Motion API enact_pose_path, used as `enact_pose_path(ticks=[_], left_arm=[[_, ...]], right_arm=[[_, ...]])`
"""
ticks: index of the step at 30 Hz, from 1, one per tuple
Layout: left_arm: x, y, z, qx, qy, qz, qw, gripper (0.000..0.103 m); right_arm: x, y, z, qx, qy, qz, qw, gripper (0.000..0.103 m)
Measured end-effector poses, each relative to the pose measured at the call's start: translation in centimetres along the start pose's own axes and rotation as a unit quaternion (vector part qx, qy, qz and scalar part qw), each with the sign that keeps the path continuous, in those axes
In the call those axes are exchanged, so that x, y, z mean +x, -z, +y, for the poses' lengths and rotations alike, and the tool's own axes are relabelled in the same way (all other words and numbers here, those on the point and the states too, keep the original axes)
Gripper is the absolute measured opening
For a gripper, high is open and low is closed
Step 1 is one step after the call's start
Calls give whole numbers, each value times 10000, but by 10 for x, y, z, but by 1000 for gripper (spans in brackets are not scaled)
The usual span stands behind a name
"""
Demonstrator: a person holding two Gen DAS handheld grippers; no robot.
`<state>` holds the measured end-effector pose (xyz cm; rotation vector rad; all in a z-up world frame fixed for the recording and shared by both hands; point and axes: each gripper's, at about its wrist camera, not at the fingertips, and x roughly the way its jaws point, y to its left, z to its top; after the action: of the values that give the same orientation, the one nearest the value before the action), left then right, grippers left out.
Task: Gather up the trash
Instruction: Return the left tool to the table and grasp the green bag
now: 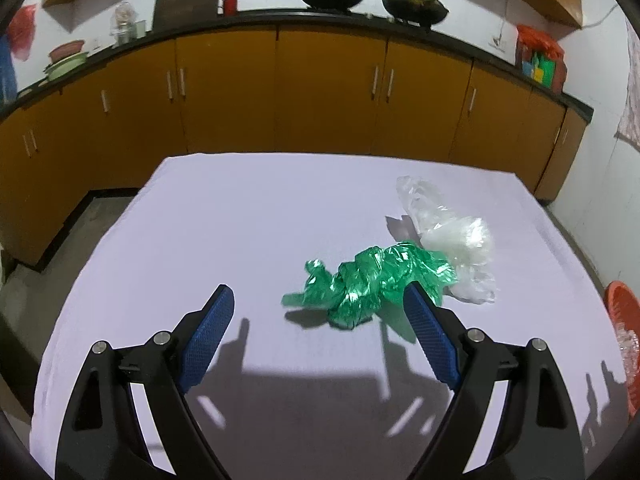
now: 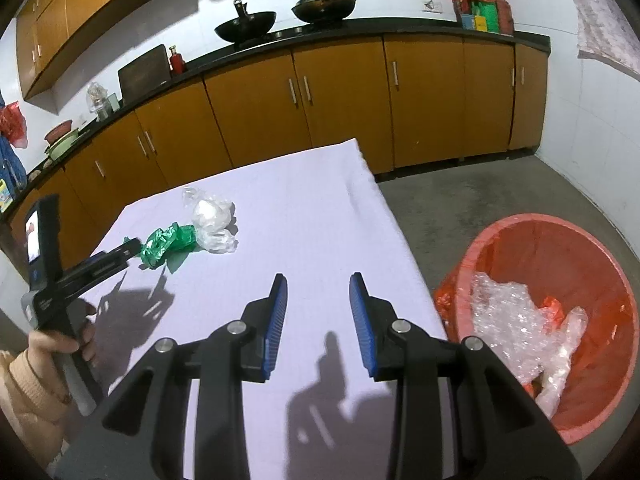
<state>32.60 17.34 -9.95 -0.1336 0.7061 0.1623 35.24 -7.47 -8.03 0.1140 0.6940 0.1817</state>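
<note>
A crumpled green plastic bag [image 1: 372, 280] [image 2: 168, 242] lies on the white-covered table [image 1: 260, 220]. A clear plastic bag [image 1: 452, 240] [image 2: 212, 220] touches its far right side. My left gripper [image 1: 317, 287] [image 2: 120, 254] is open wide just short of the green bag, and its right fingertip overlaps the bag's near edge in the left wrist view. Nothing sits between its pads. My right gripper [image 2: 319, 277] hovers over the table's near right part, jaws partly apart and empty. A red bin [image 2: 560, 264] [image 1: 622, 312] on the floor to the right holds clear plastic wrap [image 2: 516, 320].
Orange cabinets [image 1: 320, 92] under a black counter with two woks run along the far wall. The table's right edge [image 2: 404, 224] drops to a grey floor beside the bin. A person's hand [image 2: 56, 344] in a beige sleeve holds the left gripper.
</note>
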Motion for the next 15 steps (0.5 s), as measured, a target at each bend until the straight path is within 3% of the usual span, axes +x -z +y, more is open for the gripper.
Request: enact_pose_path(ticks=[3,6,11,15], left_arm=[[14,-2,-2,82,37,193,9998,86],[24,-4,-2,63,245,412,9988,78],[35,-5,-6,193,474,698,9962,54],[29,-3,-5,254,561,604,9963,38]], right_arm=[[8,0,2,-13,28,50,10000,33],[14,0,1,-11,66,95,9999,33],[23,-1,6,-37,67,143,9999,33],[29,-2,15,-109,9,168,9998,33]])
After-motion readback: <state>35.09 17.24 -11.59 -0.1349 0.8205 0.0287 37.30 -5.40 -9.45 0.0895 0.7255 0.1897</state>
